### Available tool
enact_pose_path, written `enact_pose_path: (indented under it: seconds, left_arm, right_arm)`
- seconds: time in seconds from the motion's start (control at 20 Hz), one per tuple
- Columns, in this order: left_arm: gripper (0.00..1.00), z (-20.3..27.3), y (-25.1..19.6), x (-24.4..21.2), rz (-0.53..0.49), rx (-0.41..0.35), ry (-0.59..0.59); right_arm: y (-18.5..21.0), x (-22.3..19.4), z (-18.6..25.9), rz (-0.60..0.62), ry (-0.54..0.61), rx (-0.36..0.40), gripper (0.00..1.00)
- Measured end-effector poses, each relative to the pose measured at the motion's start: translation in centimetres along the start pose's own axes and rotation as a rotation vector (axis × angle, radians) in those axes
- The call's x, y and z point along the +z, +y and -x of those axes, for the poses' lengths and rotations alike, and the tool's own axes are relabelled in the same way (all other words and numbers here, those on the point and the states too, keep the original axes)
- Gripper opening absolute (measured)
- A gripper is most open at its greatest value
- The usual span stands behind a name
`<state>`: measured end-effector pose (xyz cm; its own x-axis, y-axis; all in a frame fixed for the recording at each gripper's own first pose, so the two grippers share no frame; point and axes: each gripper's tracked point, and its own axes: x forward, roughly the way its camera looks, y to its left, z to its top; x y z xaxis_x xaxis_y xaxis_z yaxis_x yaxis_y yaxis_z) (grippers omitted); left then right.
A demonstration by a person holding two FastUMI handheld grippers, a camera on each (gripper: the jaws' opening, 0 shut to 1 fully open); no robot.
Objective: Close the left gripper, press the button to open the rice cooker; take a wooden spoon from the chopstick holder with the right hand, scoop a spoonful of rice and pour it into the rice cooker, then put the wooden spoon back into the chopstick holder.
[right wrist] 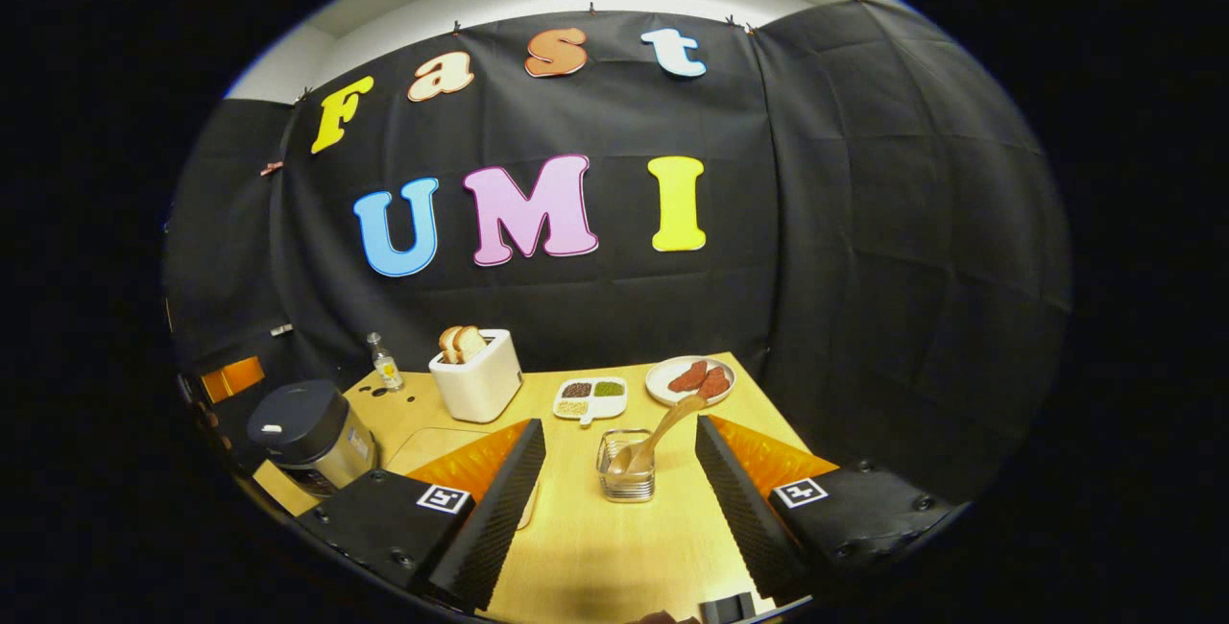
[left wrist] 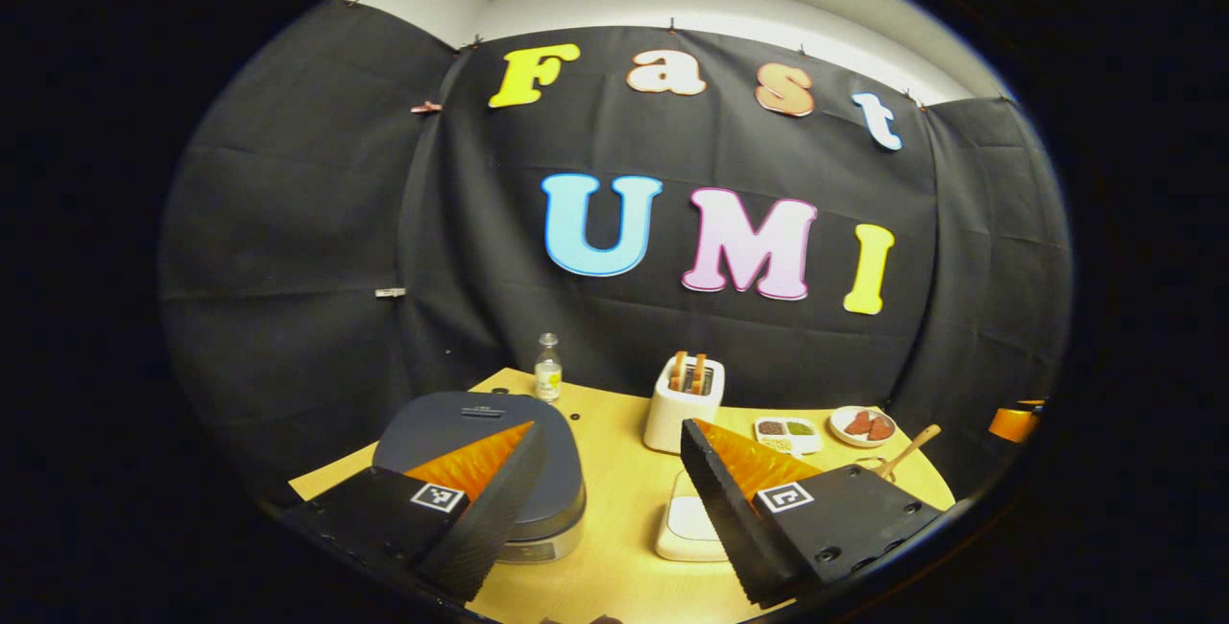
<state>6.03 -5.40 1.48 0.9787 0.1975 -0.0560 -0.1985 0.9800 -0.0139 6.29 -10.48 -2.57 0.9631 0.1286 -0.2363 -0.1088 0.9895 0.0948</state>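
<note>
Left gripper [left wrist: 605, 509]: fingers spread wide, nothing between them. The rice cooker [left wrist: 490, 470], lid down, sits partly behind its left finger; a white pad [left wrist: 689, 523] lies in the gap.

Right gripper [right wrist: 614, 509]: likewise released and empty. Straight ahead between its fingers stands the chopstick holder [right wrist: 626, 475], wooden spoon [right wrist: 662, 432] leaning in it. This view also shows the toaster [right wrist: 477, 376] holding bread and the cooker's side, far left.

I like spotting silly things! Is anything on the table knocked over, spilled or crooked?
Nothing looks spilled or knocked over. The dark grey rice cooker stands upright with its lid shut, the white toaster holds its bread, and the light wooden spoon merely leans in the clear chopstick holder, as a spoon would.
</note>
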Motion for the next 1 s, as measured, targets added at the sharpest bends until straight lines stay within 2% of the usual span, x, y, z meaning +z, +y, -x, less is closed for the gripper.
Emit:
enact_pose_path:
  seconds: [0.2, 0.4, 0.55, 0.65, 0.75, 1.0]
  left_arm:
    - [0.95, 1.9, -1.9, 0.9, -0.032, -0.056, -0.004]
    - [0.95, 3.5, -2.6, 2.3, -0.037, -0.042, -0.014]
    - [0.94, 4.1, -4.1, 3.1, -0.039, -0.072, -0.037]
    - [0.95, 4.3, -4.2, 2.8, -0.038, -0.066, -0.029]
    - [0.95, 4.5, -4.5, 3.2, -0.041, -0.053, -0.041]
    - [0.95, 5.1, -4.8, 3.4, -0.035, -0.045, -0.056]
  right_arm:
    - [-0.9, 2.0, 0.6, -0.007, -0.072, -0.017, 0.98]
    - [-1.0, 2.9, 0.6, -0.026, -0.099, 0.010, 0.98]
    - [-1.4, 3.6, 0.1, -0.021, -0.133, 0.040, 0.98]
    - [-2.4, 3.8, -0.3, 0.003, -0.162, 0.050, 0.98]
    - [-3.0, 3.1, -0.4, -0.001, -0.142, 0.062, 0.98]
    - [-4.0, 3.3, 0.0, -0.015, -0.134, 0.008, 0.98]
